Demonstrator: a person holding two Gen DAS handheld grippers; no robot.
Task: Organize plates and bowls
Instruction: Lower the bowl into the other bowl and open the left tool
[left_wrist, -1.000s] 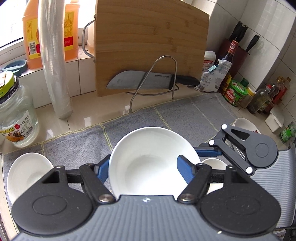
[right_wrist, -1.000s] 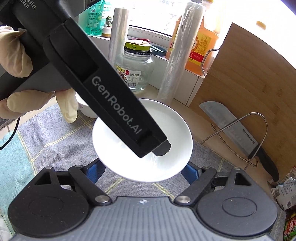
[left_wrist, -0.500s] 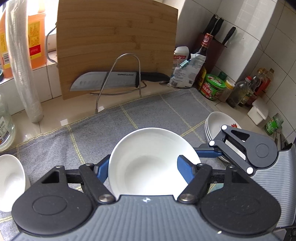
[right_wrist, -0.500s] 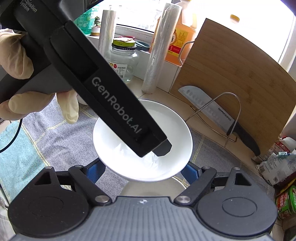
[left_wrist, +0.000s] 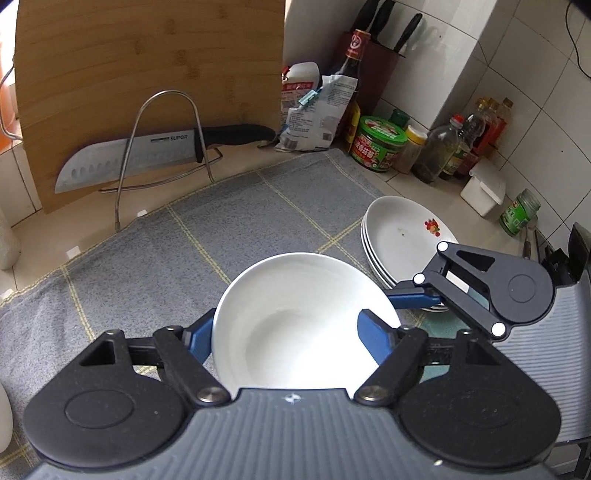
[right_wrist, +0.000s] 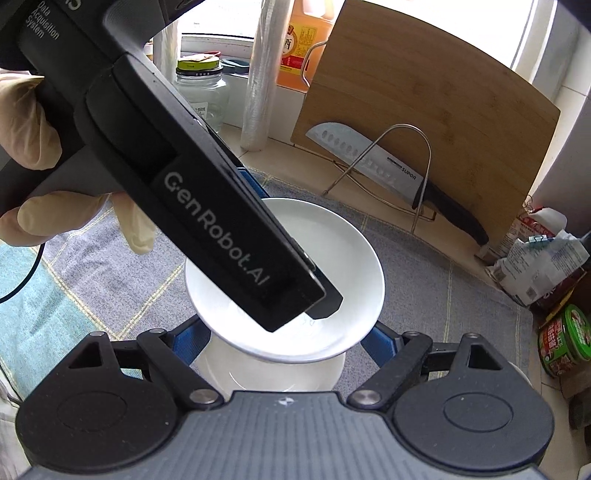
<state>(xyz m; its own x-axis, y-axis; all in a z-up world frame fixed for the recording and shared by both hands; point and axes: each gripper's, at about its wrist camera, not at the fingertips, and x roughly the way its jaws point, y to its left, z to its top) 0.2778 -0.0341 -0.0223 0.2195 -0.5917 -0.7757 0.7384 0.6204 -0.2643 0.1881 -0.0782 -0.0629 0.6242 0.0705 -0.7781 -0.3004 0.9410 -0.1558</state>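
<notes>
Here we hold a white bowl (left_wrist: 295, 325) between the blue pads of our left gripper (left_wrist: 291, 336), whose jaws are opening: one pad sits against the outside of the rim on the left and the other lies inside the bowl on the right, and we cannot tell whether they still press on it. The bowl hangs over the grey checked dish mat (left_wrist: 207, 236), just beside a stack of white plates (left_wrist: 399, 232) whose top plate bears a small red motif. In the right wrist view the same bowl sits right above a second white bowl (right_wrist: 273, 373), which lies between the spread fingers of our right gripper (right_wrist: 275, 341); its pads flank that lower bowl, and whether they touch it we cannot tell. The left gripper's black body crosses that view, held by a gloved hand (right_wrist: 33, 155). Behind the mat a bamboo cutting board (left_wrist: 147, 74) leans against the wall with a knife (left_wrist: 147, 151) in a wire rack (left_wrist: 162, 155) before it, and jars and bottles crowd the corner.
</notes>
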